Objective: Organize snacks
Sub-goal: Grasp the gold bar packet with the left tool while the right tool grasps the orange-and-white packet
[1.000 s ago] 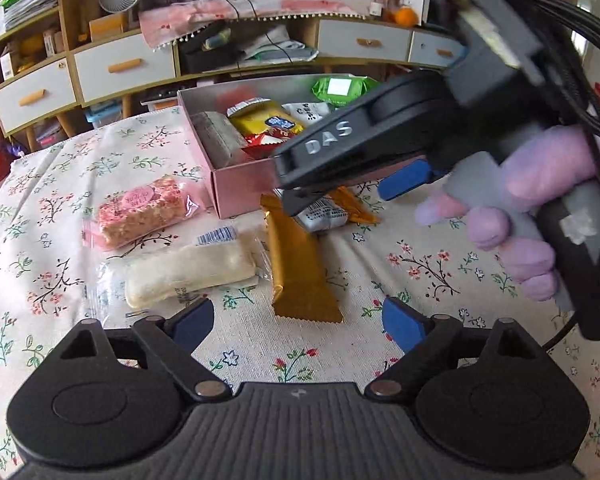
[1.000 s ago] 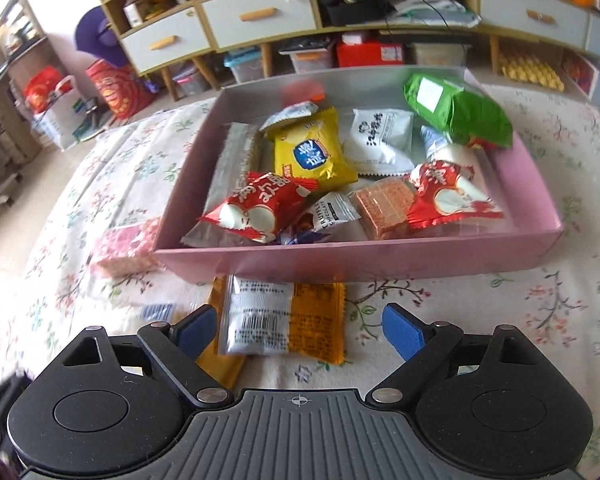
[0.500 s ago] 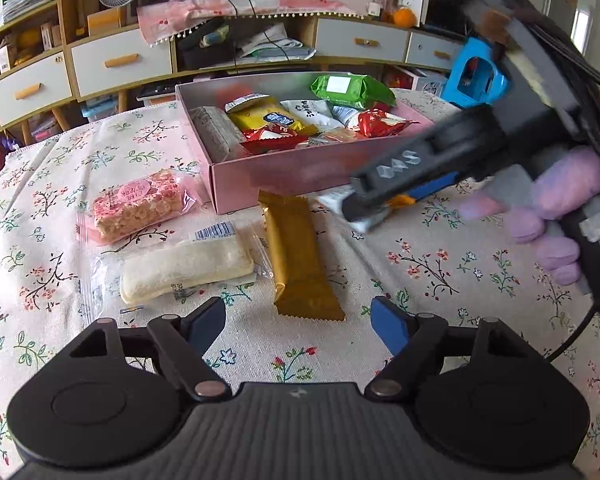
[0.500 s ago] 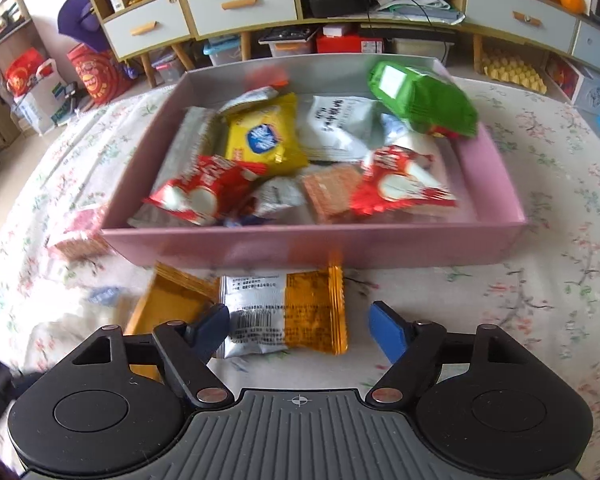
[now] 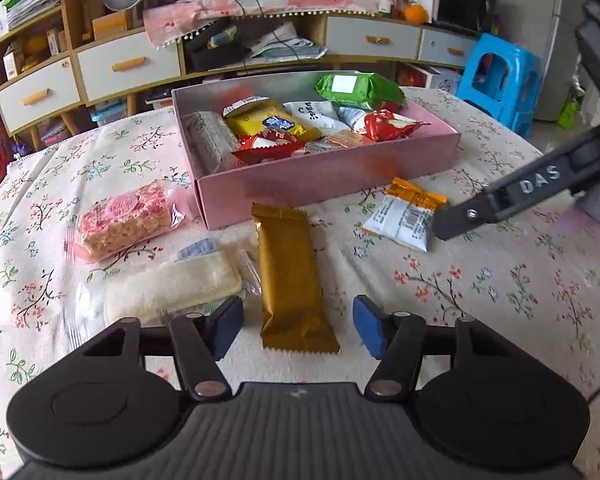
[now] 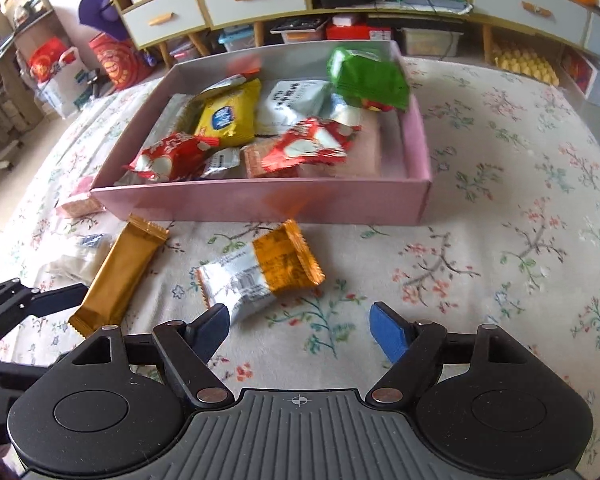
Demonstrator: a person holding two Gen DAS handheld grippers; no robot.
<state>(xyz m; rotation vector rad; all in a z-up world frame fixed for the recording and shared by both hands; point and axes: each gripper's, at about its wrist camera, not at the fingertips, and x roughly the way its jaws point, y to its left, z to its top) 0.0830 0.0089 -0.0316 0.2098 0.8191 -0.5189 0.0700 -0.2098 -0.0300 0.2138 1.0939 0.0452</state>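
A pink box [image 5: 324, 184] [image 6: 260, 204] holds several wrapped snacks. In front of it on the floral cloth lie a gold bar [image 5: 290, 276] [image 6: 118, 276], a white-and-orange packet [image 5: 406, 216] [image 6: 260, 272], a white cake packet [image 5: 172, 292] and a pink rice-crisp packet [image 5: 124, 222]. My left gripper [image 5: 298, 330] is open with the gold bar's near end between its fingers. My right gripper [image 6: 298, 330] is open and empty, just behind the white-and-orange packet; its body shows in the left wrist view [image 5: 520, 196].
Cabinets with drawers [image 5: 128, 66] and cluttered shelves stand behind the table. A blue stool [image 5: 500, 80] stands at the far right. The cloth's left edge [image 5: 16, 164] is near the pink packet.
My right gripper has pulled back to the right, away from the box. The white-and-orange packet now lies further right and turned. My left gripper moved forward over the gold bar.
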